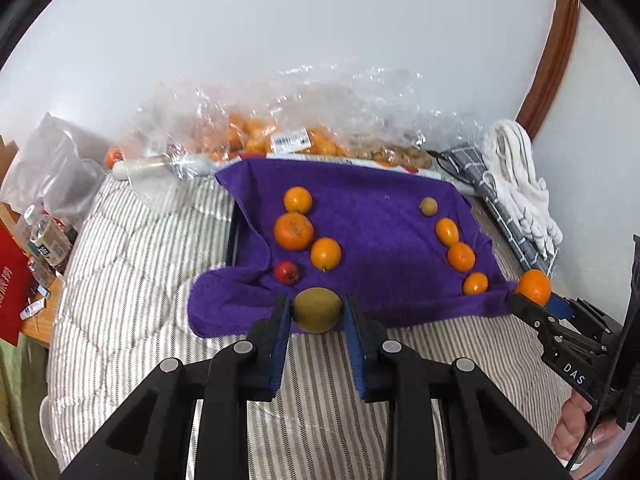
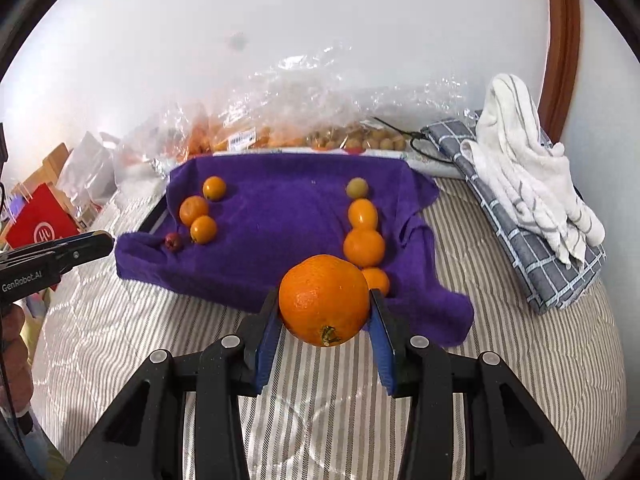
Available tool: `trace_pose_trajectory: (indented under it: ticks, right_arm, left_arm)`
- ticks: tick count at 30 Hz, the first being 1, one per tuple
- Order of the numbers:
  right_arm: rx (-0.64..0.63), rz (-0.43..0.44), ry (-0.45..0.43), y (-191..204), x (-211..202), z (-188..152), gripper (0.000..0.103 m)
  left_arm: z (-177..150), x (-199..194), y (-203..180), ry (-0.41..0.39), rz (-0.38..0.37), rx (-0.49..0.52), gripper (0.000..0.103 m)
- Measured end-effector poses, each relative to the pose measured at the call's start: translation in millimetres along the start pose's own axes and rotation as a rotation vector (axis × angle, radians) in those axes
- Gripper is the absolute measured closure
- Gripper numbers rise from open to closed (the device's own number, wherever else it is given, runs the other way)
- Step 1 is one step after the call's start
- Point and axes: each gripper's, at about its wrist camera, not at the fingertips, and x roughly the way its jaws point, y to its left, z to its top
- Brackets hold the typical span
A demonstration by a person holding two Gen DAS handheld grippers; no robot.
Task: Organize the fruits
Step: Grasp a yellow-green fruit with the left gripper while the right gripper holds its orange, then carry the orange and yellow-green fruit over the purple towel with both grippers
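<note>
- My left gripper (image 1: 316, 310) is clamped on a kiwi (image 1: 317, 309), pads pressed to both its sides, the fruit hanging over the near edge of the purple towel (image 1: 372, 216).
- My right gripper (image 2: 325, 312) grips a large orange (image 2: 324, 300) across its middle, stem end facing the camera, over the striped quilt (image 2: 500, 340) just short of the towel.
- Step in hand, as I judge it: carry each fruit to its own group. Both grips look centred, so I would keep the pressure steady; the kiwi is probably soft and needs no more squeeze.
- Set down low and slow. The towel lies wrinkled over soft bedding, and round fruit may roll once freed.
- Left group on the towel: three oranges (image 1: 294, 231) close together and a small red fruit (image 1: 286, 272) nearest me.
- Right group: a line of three oranges (image 2: 363, 247) with a small greenish fruit (image 2: 357, 188) at its far end.
- The large orange likely belongs at the near end of that line; I should approach from the front so as not to knock the nearest one.
- Containers: clear plastic bags (image 2: 280, 92) along the wall behind the towel, one holding many oranges with a printed label, another holding small brownish fruits I cannot name.
- Folded cloths (image 2: 520, 168) lie to the right, clear of the work.
</note>
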Motion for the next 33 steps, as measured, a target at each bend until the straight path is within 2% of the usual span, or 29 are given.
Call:
trace_pose_trajectory:
  ticks: [14, 24, 33]
  right_arm:
    - [-0.001, -0.036, -0.028, -15, 3, 22, 0.061]
    - [0.001, 0.017, 0.046, -7, 49, 28, 0.061]
    - [-0.045, 0.038, 0.094, 13, 84, 35, 0.061]
  left_arm:
    - [26, -3, 17, -0.042, 0.019, -0.014, 0.078]
    - [30, 26, 35, 0.005, 0.025, -0.047, 0.078]
    - [28, 51, 50, 0.056, 0.012, -0.076, 0.078]
